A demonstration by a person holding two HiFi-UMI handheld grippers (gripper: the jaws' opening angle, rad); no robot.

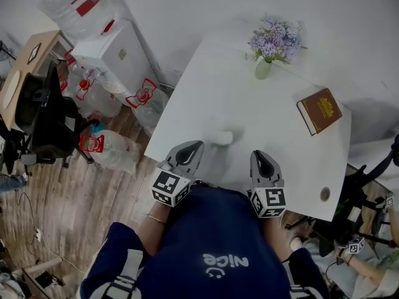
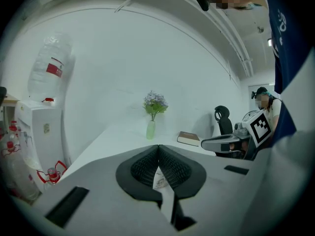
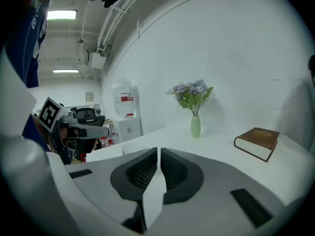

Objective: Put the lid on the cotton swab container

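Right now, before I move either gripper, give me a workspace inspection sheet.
Surface: white table.
Job's things: small white container near the front edge, ahead of the grippers; separate lid not made out.
Clutter: flower vase, brown book.
Grippers: left gripper and right gripper both shut, empty.
Cables: what looks like a thin cable on the floor, left.
Surroundings: water bottles, dispenser, office chair.

I see a white worktop (image 1: 249,117) against a white wall (image 3: 236,48), with wood floor (image 1: 68,204) beside it carrying a water dispenser (image 1: 115,55) and a black office chair (image 1: 43,120). Ceiling strip lights (image 3: 61,14) glow.
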